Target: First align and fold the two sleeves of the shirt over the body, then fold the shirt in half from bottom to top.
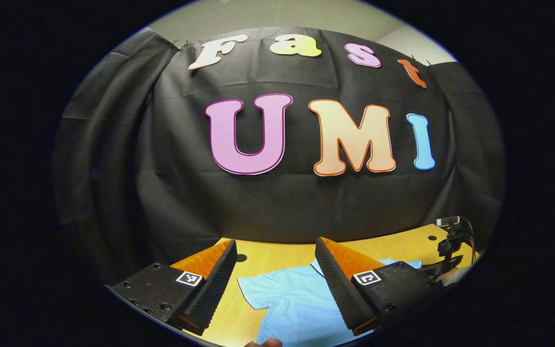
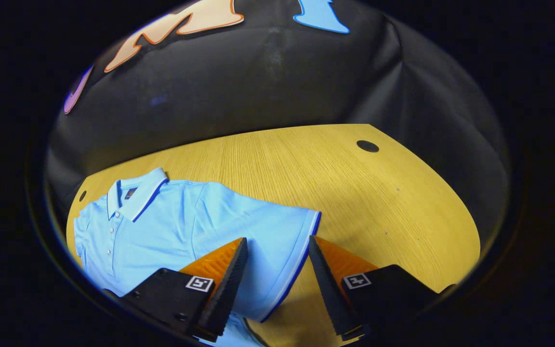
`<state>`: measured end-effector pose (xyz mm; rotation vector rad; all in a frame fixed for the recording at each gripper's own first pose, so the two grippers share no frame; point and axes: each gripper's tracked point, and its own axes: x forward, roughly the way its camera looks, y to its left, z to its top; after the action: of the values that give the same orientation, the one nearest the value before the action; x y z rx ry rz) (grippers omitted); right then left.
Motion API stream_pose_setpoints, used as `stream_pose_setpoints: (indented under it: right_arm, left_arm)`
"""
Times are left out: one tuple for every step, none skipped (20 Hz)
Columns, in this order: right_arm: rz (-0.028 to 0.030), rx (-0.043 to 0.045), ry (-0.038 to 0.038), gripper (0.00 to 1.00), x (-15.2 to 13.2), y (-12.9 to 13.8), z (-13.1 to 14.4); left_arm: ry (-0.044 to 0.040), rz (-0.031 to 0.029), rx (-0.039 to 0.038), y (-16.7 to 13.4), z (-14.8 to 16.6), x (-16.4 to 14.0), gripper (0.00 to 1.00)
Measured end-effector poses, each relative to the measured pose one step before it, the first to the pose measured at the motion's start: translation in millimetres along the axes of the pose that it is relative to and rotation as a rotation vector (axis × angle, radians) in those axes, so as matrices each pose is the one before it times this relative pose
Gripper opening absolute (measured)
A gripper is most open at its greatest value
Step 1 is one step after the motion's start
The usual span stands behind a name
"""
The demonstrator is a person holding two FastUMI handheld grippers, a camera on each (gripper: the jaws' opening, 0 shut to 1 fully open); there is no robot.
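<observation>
Item: shirt [image 2: 171,226], laid flat on table [image 2: 364,202].
Left gripper [image 1: 276,270] and right gripper [image 2: 277,265] are held open; nothing is gripped.

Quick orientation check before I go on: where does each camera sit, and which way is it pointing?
Left gripper view: rides the left tool, held nearly level, facing the booth wall; own open fingers low in view, shirt between them, a fingertip at the bottom edge, the right tool far right.
Right gripper view: rides the right tool, tilted down at the table; open fingers straddle the sleeve cuff.
Shared: shirt, table, wall.
</observation>
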<state>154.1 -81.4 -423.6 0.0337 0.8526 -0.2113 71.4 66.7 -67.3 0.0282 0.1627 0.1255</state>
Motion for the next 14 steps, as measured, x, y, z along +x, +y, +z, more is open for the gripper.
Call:
stream_pose_setpoints:
  right_arm:
    - [0.00677,0.00227,-0.00458,0.72,1.66,1.31,1.43]
    - [0.01203,0.00778,0.00036,0.62,0.57,3.85,-1.28]
    - [0.00974,0.00887,-0.00227,0.42,0.31,3.14,0.70]
    - [0.00069,0.01062,0.00015,0.25,-0.13,2.53,1.91]
    - [0.00508,0.01914,0.00568,0.09,-2.02,1.58,0.65]
    - [0.01706,0.03051,0.01536,0.06,0.44,4.37,-0.08]
    - [0.01049,0.03413,0.01591,0.03,0.31,2.34,0.57]
    - [0.00634,0.02689,-0.00089,0.02,-1.57,0.62,3.96]
    - [0.01406,0.02458,-0.01506,0.04,-2.11,4.37,8.38]
    - [0.02656,0.02856,-0.02098,0.04,-4.05,10.74,8.43]
    - [0.03114,0.02415,-0.02057,0.04,-4.58,11.48,8.45]
    - [0.02607,0.01704,-0.00976,0.04,-4.05,9.69,4.57]
    - [0.02257,0.01194,0.00133,0.04,-2.50,10.76,0.64]
    - [0.02979,0.01099,0.00850,0.04,-1.31,12.62,-1.50]
  left_arm:
    - [0.00287,0.00153,-0.00397,1.02,-1.24,0.13,0.97]
    - [0.00327,0.00252,-0.00196,1.51,-2.74,-0.32,0.97]
    - [0.00393,0.00419,-0.00081,1.62,-1.53,0.74,0.98]
    - [0.00308,0.00182,-0.00222,0.67,-1.56,-0.39,0.98]
    - [0.00417,0.00300,-0.00238,1.28,-1.41,0.17,0.98]
    - [0.00263,0.00276,-0.00310,2.06,-1.87,0.22,0.98]
    - [0.00066,0.00300,-0.00231,1.68,-1.01,-0.12,0.97]
    - [0.00155,0.00357,0.00038,2.31,-0.63,-0.86,0.97]
    - [-0.00037,0.00375,0.00197,2.32,0.04,-0.56,0.97]
    - [-0.00157,0.00367,0.00113,2.13,-0.18,0.55,0.97]
    - [-0.00084,0.00159,-0.00098,0.84,-0.11,0.07,0.97]
    - [0.00197,0.00119,-0.00051,1.65,-1.92,0.84,0.97]
    - [0.00374,0.00031,0.00069,0.68,-1.57,0.64,0.97]
    - [0.00211,0.00122,0.00178,0.64,-2.50,-0.65,0.98]
